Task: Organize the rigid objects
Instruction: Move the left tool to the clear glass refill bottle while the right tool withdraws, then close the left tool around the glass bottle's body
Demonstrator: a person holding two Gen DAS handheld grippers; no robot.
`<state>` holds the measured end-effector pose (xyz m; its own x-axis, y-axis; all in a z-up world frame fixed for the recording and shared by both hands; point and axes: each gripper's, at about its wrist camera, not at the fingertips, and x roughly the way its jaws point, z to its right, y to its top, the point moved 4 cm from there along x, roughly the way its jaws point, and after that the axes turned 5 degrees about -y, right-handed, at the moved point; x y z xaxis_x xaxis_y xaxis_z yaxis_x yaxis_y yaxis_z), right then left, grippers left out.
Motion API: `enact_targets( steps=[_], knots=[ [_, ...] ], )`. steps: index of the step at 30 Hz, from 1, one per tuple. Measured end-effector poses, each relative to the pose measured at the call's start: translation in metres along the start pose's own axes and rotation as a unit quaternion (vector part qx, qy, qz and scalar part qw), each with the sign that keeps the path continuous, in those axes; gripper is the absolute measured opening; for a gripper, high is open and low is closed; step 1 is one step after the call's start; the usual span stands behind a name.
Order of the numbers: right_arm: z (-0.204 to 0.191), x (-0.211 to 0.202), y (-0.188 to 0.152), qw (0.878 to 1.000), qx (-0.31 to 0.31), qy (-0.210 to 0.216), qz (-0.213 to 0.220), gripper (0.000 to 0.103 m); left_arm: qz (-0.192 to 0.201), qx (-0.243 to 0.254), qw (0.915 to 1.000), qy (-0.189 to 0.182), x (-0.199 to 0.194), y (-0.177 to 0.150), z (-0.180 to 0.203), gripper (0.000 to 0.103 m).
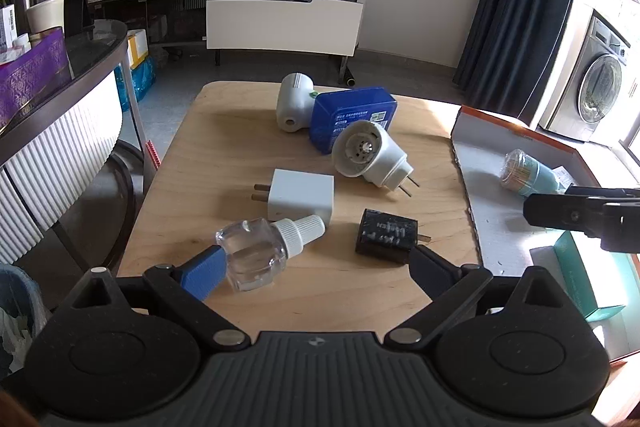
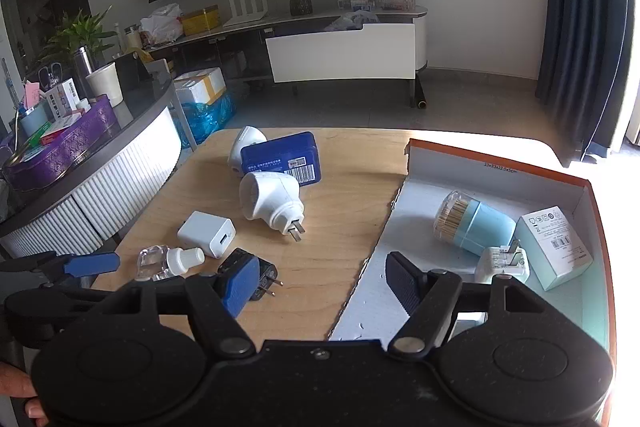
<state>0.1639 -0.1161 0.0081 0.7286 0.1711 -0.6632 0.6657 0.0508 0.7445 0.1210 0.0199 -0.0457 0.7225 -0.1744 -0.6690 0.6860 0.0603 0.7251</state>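
On the wooden table (image 1: 224, 147) lie a clear bottle with a white cap (image 1: 264, 251), a black charger (image 1: 386, 235), a white charger (image 1: 302, 197), two white plug-in devices (image 1: 370, 155) (image 1: 294, 103) and a blue tin (image 1: 354, 115). My left gripper (image 1: 316, 267) is open, its blue finger beside the bottle. My right gripper (image 2: 320, 287) is open and empty over the edge of the orange-rimmed box (image 2: 500, 163), which holds a toothpick jar (image 2: 472, 223), a white plug (image 2: 502, 263) and a small carton (image 2: 554, 247).
A curved dark side table (image 1: 80, 67) with a purple tin (image 1: 32, 75) stands to the left. A TV stand with a white panel (image 1: 284, 23) is behind. A washing machine (image 1: 600, 91) and dark curtain (image 1: 520, 7) are at the right.
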Motion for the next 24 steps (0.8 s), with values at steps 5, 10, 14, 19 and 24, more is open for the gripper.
enact_targets(
  steps=[5,10,14,19,24],
  knots=[
    [0.001,0.003,-0.007,1.000,0.006,0.001,-0.009,0.083,-0.004,-0.014,0.9995,0.028,0.011,-0.004,-0.021,0.100],
    [0.004,0.007,-0.009,1.000,0.008,0.002,-0.013,0.083,-0.002,-0.042,0.9983,0.040,0.020,-0.004,-0.030,0.101],
    [0.004,0.010,-0.009,1.000,0.009,0.004,-0.016,0.083,0.011,-0.063,0.9963,0.057,0.027,-0.003,-0.025,0.103],
    [0.003,0.013,-0.012,1.000,0.006,0.009,-0.020,0.083,0.032,-0.096,0.9920,0.075,0.036,0.003,-0.024,0.103],
    [0.006,0.014,-0.013,1.000,0.008,0.010,-0.021,0.083,0.031,-0.092,0.9915,0.087,0.045,0.006,-0.023,0.103]
  ],
)
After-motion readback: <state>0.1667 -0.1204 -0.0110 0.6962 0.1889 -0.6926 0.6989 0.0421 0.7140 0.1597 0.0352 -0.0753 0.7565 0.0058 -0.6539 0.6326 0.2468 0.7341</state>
